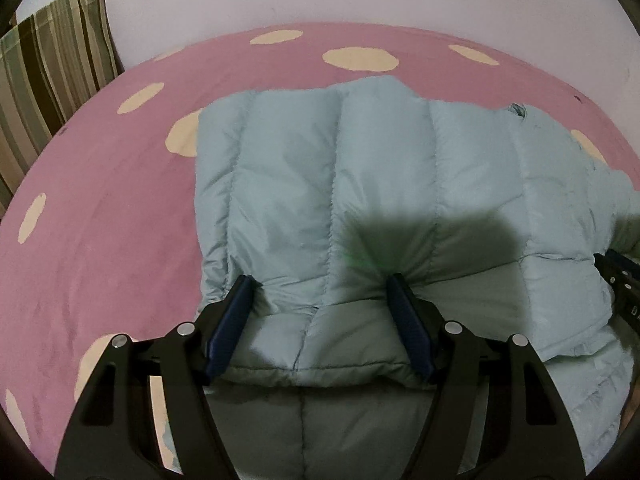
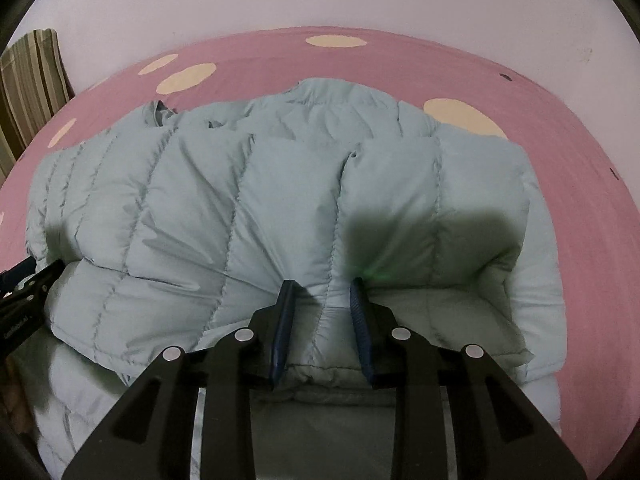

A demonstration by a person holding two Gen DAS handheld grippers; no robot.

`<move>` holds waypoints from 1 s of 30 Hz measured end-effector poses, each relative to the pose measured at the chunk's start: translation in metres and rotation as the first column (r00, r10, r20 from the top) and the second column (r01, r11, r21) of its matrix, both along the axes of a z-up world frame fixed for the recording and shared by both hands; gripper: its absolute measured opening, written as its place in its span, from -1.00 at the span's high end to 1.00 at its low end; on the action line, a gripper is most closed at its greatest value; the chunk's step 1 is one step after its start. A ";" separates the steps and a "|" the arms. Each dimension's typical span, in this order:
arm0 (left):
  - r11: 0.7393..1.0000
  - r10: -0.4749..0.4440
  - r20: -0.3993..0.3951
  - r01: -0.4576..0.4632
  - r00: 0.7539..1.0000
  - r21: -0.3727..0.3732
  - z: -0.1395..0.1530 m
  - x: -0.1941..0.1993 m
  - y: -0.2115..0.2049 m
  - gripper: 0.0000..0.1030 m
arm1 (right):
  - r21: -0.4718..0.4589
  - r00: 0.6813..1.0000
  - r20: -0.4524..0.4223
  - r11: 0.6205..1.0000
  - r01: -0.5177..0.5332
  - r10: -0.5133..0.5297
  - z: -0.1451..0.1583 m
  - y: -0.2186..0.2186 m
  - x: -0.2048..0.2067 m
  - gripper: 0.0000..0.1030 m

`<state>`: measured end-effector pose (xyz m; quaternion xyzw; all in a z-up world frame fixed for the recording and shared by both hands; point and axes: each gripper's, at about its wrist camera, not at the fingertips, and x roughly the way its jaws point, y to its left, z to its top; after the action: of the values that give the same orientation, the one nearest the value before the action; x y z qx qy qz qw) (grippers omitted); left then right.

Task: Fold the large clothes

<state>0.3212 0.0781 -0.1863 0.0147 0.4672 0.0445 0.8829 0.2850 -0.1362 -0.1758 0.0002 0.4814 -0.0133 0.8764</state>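
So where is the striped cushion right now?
The striped cushion stands at the far left in both wrist views, against the wall, beyond the pink bedspread.

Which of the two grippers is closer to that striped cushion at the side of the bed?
Left. The left gripper works the jacket end nearest the striped cushion; the right gripper sits further along the jacket, away from it.

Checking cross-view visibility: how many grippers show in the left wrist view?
2: the left gripper bottom centre over the puffer jacket, and the right gripper, partly cut off at the right edge.
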 end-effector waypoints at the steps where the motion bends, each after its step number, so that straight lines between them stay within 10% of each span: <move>1: 1.000 0.003 0.003 -0.003 1.000 0.003 0.005 -0.001 0.000 -0.32 | 0.006 1.000 -0.002 1.000 0.002 -0.002 0.007 -0.001 0.000 0.43; 7: 0.999 -0.022 0.111 0.025 0.994 -0.024 0.041 0.007 -0.010 -0.32 | 0.051 0.998 0.070 0.999 -0.003 -0.001 0.035 0.003 0.013 0.23; 16: 0.997 -0.060 0.009 0.060 0.998 0.039 -0.006 0.063 -0.031 -0.36 | 0.015 1.000 0.000 1.000 0.000 0.000 -0.006 0.012 0.060 0.21; 24: 1.000 0.004 0.063 -0.005 0.998 0.004 0.026 0.021 -0.022 -0.35 | 0.046 0.999 0.039 0.999 -0.001 -0.001 0.029 0.005 0.025 0.18; 30: 1.000 0.013 -0.010 -0.013 1.000 0.002 -0.012 0.027 -0.018 -0.45 | -0.008 1.000 0.001 1.000 0.002 -0.002 -0.004 0.004 0.014 0.05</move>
<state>0.3477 0.0606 -0.1984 0.0125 0.4715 0.0508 0.8803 0.2991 -0.1317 -0.1793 -0.0028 0.4809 -0.0158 0.8767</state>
